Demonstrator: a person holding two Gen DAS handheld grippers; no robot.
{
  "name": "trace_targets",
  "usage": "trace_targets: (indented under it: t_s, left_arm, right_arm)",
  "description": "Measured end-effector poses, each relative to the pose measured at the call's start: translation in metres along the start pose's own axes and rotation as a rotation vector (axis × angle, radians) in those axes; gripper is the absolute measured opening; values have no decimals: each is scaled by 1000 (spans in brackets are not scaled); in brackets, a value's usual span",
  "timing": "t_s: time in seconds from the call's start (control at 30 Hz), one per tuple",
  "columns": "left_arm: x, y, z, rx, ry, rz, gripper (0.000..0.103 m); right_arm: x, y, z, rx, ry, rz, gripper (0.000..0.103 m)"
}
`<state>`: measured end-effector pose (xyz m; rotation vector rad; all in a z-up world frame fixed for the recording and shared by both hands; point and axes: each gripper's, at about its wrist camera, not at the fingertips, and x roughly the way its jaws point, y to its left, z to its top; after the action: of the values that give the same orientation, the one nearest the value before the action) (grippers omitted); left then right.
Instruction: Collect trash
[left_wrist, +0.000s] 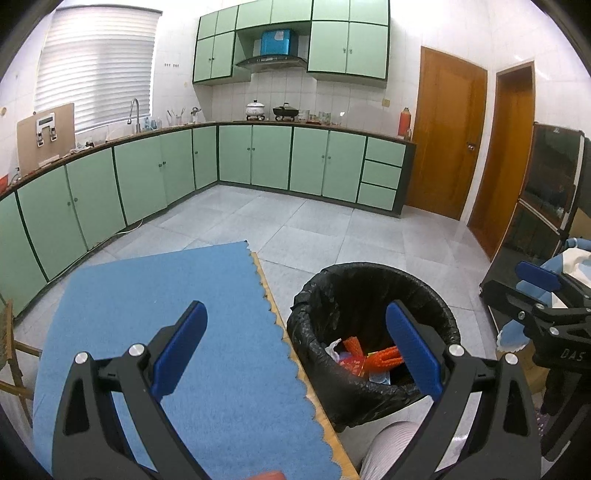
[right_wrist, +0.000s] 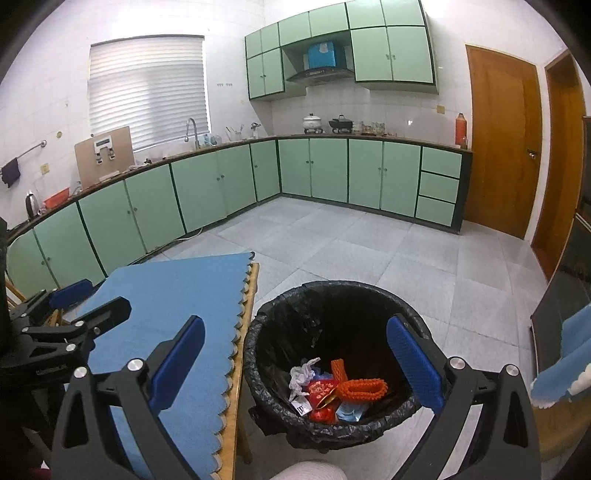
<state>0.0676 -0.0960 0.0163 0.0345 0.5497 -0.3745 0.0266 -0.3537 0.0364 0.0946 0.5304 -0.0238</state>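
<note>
**Both tongs spread wide over a cleared mat, trash lying in the bin**

Where the blue mat (left_wrist: 166, 332) covers the wooden table (left_wrist: 295, 373), its scalloped edge runs just beside the black-lined bin (right_wrist: 332, 306), which stands on the pale grey tiled floor (left_wrist: 295, 229). Beyond the bin, green cabinets (left_wrist: 255, 155) wrap the corner of the room under a dark counter, with a window blind (left_wrist: 96, 59) and tap to the bin's far left and two brown doors (left_wrist: 447, 133) to its far right. A pot and a wok sit on the counter beneath a range hood.

Inside the bin lies the trash (right_wrist: 332, 395): crumpled white paper, a red packet, orange ridged pieces and something pale blue at the bottom.

The left gripper (left_wrist: 295, 347) is spread wide and holds nothing, one finger over the mat, the other over the bin's rim. The right gripper (right_wrist: 295, 362) is likewise spread and empty, straddling the mat edge and the bin mouth. A knee in light cloth shows just below the bin, near its rim.
</note>
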Motion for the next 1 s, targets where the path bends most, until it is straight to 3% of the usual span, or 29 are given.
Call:
trace_targets:
  t_s: [1.0]
  left_arm:
    - [-12, 2, 1, 13, -17, 18, 95]
  right_arm:
    - [2, 4, 1, 4, -5, 31, 97]
